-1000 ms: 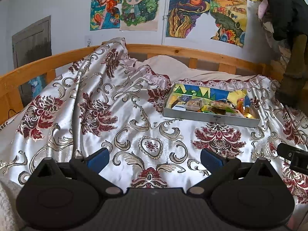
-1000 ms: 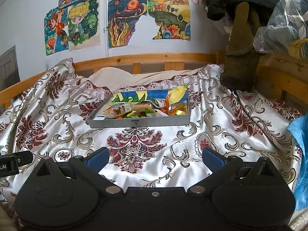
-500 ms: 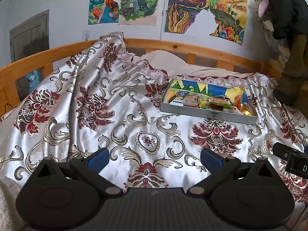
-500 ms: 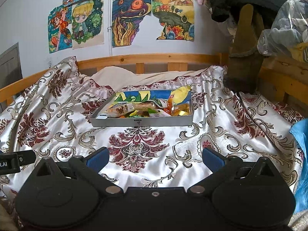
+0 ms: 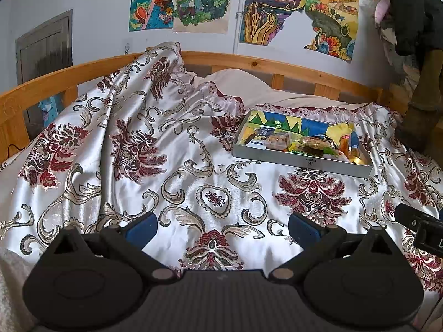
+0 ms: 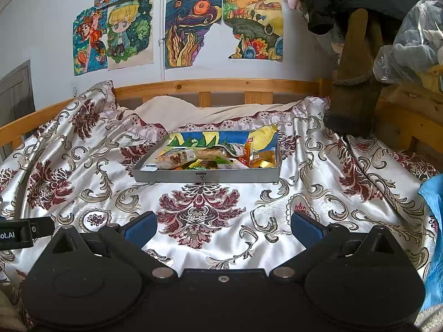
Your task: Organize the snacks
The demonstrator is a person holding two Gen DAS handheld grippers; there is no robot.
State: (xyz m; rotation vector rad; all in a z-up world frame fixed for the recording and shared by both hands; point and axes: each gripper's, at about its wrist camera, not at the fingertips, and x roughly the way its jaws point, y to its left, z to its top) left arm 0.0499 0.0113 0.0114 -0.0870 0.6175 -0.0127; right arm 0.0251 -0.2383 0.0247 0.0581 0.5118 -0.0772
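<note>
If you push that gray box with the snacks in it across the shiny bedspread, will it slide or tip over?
It would probably slide, not tip: the gray box is low and wide with a flat bottom. The bedspread looks glossy, so likely slippery, but its folds could catch an edge. The snacks lie loose in crinkly wrappers, so they would likely shift inside. Both grippers are open and not touching it.
</note>
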